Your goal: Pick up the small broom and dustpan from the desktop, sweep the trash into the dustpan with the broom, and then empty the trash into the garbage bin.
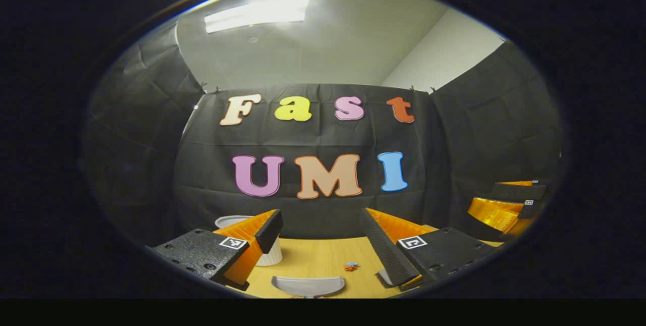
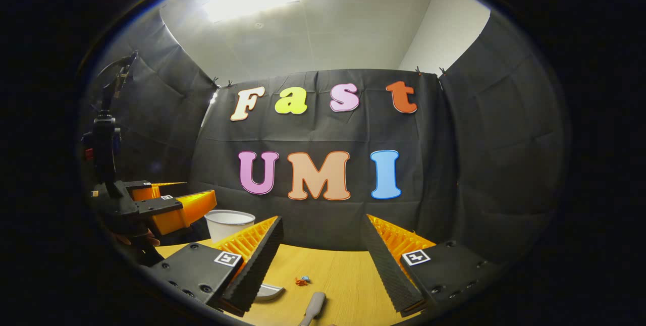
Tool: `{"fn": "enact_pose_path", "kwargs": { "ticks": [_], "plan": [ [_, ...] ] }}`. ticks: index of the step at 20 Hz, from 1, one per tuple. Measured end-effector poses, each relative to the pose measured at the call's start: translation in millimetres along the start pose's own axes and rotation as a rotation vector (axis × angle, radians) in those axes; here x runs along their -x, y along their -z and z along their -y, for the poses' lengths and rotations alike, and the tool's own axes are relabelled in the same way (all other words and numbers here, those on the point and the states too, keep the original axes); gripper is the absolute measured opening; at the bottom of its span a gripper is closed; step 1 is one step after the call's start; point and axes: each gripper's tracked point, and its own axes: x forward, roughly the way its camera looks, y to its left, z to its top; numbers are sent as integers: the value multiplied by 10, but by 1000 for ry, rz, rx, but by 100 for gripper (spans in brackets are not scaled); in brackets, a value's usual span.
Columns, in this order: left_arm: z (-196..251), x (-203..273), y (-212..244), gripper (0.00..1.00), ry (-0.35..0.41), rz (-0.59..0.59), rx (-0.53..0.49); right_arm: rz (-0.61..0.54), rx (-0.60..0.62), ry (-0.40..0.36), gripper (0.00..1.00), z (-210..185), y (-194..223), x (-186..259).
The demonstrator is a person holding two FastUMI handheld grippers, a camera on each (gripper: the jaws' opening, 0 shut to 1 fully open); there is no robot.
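Observation:
In the left gripper view a grey dustpan point(image 1: 308, 285) lies on the wooden desktop point(image 1: 323, 258) near the bottom edge, between my left gripper's open fingers point(image 1: 323, 230). Small red and blue trash point(image 1: 351, 266) sits just right of it. A white garbage bin point(image 1: 267, 253) stands behind the left finger. In the right gripper view my right gripper point(image 2: 320, 235) is open above the desktop, with the broom's grey handle point(image 2: 313, 308) below it, the trash point(image 2: 302, 281) ahead, a bit of the dustpan point(image 2: 268, 292) and the bin point(image 2: 229, 223) at left. Both grippers hold nothing.
The other gripper's orange and black body point(image 1: 509, 210) shows at the right of the left gripper view. In the right gripper view the left gripper point(image 2: 166, 207) and a hand holding it appear at the left, near the bin. Black cloth walls close in the desk.

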Motion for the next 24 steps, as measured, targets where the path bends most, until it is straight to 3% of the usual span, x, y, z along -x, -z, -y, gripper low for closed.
{"fn": "enact_pose_path", "kwargs": {
  "ticks": [9,13,15,16,17,18,24],
  "plan": [
    [91,203,145,93,-72,-74,-76,-92,-30,-118,99,5,261,106],
    [89,240,335,98,-62,-124,-116,-185,-29,-151,99,-33,531,79],
    [58,215,524,98,-47,-165,-124,-238,-20,-156,99,-75,681,6],
    [38,209,656,90,-39,-196,-128,-258,-12,-155,99,-100,752,-45],
    [15,199,793,98,-31,-236,-131,-282,-5,-153,99,-128,824,-106],
    [-38,216,946,93,-25,-277,-131,-309,-1,-156,99,-175,925,-147],
    [-280,401,1982,94,-29,-553,-54,-475,37,-182,100,-411,1646,-306]
  ]
}}
